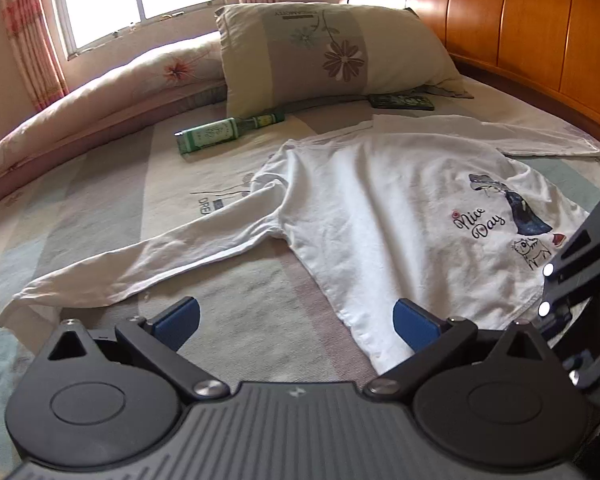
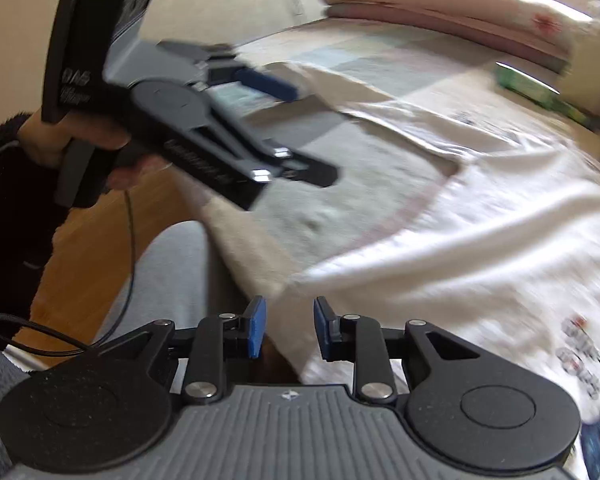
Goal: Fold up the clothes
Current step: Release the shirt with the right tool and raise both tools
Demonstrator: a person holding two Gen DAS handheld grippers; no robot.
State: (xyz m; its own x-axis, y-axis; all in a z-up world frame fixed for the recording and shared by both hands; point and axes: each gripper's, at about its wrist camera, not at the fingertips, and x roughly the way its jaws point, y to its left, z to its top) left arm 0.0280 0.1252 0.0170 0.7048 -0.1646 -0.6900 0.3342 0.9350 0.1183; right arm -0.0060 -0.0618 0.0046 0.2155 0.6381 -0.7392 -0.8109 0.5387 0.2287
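Observation:
A white long-sleeved shirt [image 1: 380, 208] lies spread face up on the bed, with a "Nice Day" print [image 1: 500, 220] on its chest. One sleeve [image 1: 140, 264] stretches out to the left. My left gripper [image 1: 296, 312] hovers open and wide above the shirt's near side edge, with nothing between its blue pads. The black frame of my right gripper [image 1: 580, 276] juts in at the right edge. In the blurred right wrist view, my right gripper [image 2: 290, 328] stands open over the shirt's [image 2: 480, 240] hem corner, its pads apart. A hand holds my left gripper [image 2: 300, 132] up at the left.
A flowered pillow [image 1: 320, 52] leans on the wooden headboard [image 1: 520, 32]. A green bottle [image 1: 220, 134] and a flat dark object [image 1: 400, 101] lie in front of it. A folded quilt [image 1: 120, 88] runs along the window side. The person's grey trouser leg [image 2: 168, 272] and wood floor [image 2: 88, 240] border the bed.

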